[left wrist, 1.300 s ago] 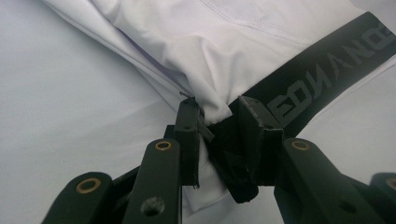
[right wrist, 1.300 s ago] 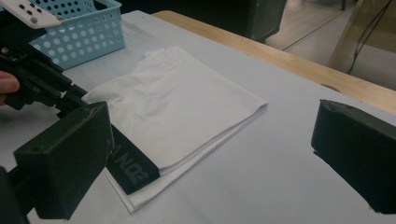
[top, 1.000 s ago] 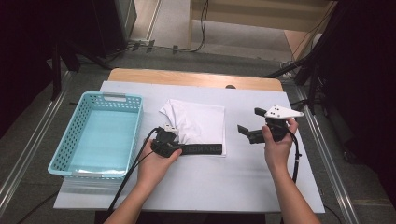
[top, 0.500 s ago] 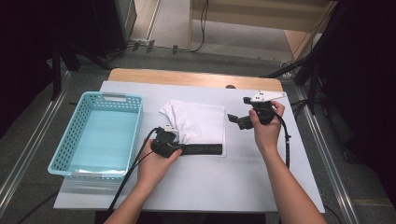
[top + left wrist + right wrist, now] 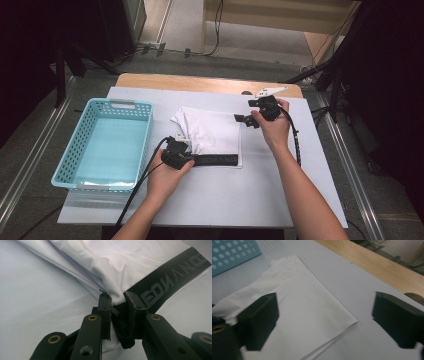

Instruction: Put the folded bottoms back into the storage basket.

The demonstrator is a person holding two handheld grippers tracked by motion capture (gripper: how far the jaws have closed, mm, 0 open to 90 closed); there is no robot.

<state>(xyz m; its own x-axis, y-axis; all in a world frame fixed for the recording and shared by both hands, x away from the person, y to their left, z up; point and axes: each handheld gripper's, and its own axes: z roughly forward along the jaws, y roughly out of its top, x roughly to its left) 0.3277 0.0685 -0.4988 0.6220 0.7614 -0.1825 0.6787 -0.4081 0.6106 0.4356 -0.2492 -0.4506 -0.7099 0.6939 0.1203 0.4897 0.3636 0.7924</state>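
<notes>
High view: the garment (image 5: 212, 135) lies folded on the table (image 5: 300, 165), right of the basket (image 5: 102, 142). The left gripper (image 5: 187, 159) pinches its near-left corner at the black waistband (image 5: 220, 160). The right gripper (image 5: 243, 120) hovers at its far-right corner.

Left gripper view: jaws clamp bunched white fabric and waistband (image 5: 172, 272).

Right gripper view: jaws stand spread, having just been closing, nothing between them, above the garment (image 5: 307, 315) corner.
</notes>
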